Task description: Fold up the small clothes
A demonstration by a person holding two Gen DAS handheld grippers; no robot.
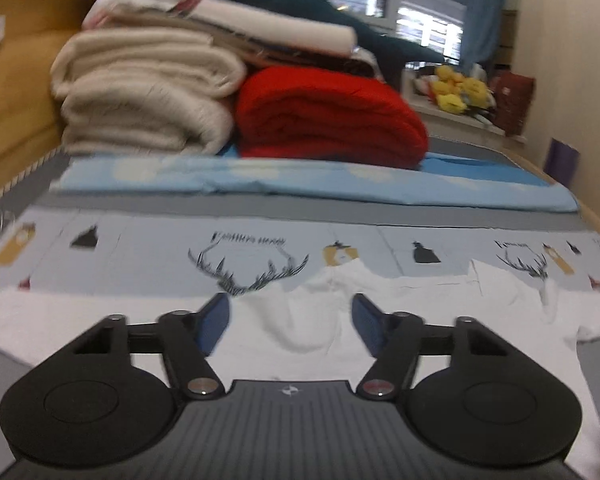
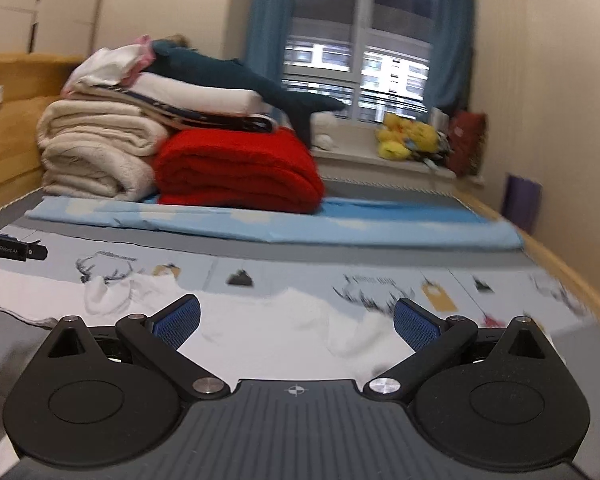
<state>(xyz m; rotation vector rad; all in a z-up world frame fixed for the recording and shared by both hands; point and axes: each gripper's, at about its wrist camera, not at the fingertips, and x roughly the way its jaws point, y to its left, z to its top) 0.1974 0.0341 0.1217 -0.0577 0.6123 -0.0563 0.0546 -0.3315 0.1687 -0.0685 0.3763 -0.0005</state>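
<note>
A small white garment (image 1: 300, 332) lies spread and a little rumpled on the patterned bed sheet (image 1: 140, 248), right under both grippers. My left gripper (image 1: 290, 320) is open just above the garment, holding nothing. In the right wrist view the same white garment (image 2: 284, 320) lies below my right gripper (image 2: 296, 322), which is wide open and empty. The tip of the left gripper (image 2: 12, 249) shows at the left edge of the right wrist view.
A stack of cream blankets (image 1: 140, 92) and a red folded blanket (image 1: 332, 116) stand at the far end of the bed on a light blue sheet (image 1: 300, 180). A wooden bed frame (image 2: 572, 272) runs along the right. Yellow plush toys (image 2: 404, 136) sit on the window sill.
</note>
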